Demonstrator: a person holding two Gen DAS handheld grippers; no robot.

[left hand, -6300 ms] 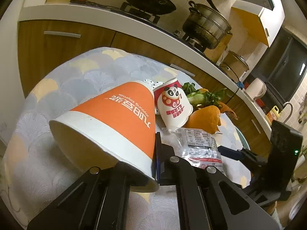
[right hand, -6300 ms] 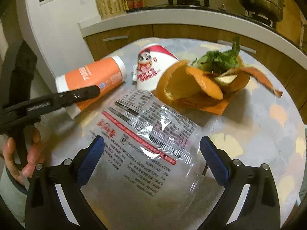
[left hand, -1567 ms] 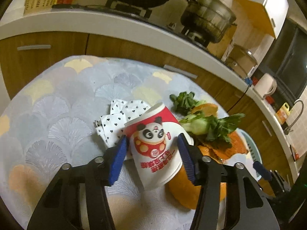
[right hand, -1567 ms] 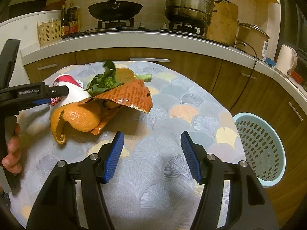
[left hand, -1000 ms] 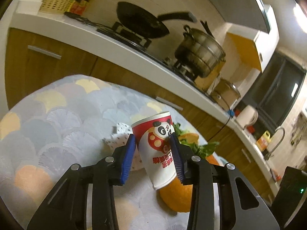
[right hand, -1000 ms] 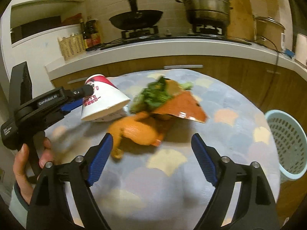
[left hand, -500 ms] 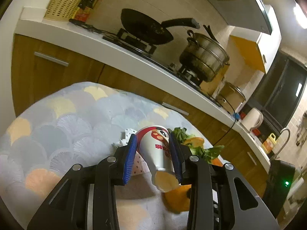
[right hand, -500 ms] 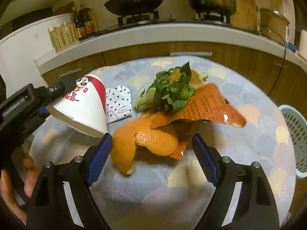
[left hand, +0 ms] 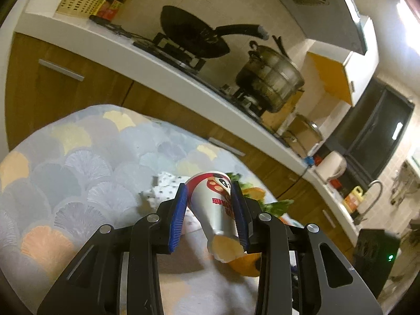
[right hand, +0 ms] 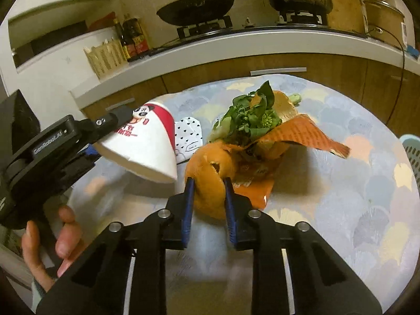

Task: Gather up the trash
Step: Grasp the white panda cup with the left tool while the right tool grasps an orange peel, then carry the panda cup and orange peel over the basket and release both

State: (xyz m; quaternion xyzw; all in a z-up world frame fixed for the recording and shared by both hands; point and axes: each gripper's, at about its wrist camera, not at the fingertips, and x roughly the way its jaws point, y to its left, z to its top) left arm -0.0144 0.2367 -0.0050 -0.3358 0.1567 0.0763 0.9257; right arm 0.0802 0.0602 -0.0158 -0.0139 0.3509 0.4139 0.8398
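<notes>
My left gripper (left hand: 208, 207) is shut on a red-and-white panda paper cup (left hand: 216, 207) and holds it tilted above the table; the cup also shows in the right wrist view (right hand: 147, 147). My right gripper (right hand: 208, 191) is shut on an orange peel (right hand: 210, 170) that lies on the table. Behind the peel are green vegetable scraps (right hand: 249, 115) and a torn orange wrapper (right hand: 304, 134). A heart-print napkin (right hand: 187, 135) lies between the cup and the peel.
The round table has a scallop-pattern cloth (right hand: 354, 183). A light blue basket (right hand: 413, 152) stands past its right edge. A kitchen counter (right hand: 236, 44) with a pan and a pot runs behind it.
My right gripper has moved forward and shut on the orange peel; it was open before. My left gripper has lifted the cup slightly and tilted it more.
</notes>
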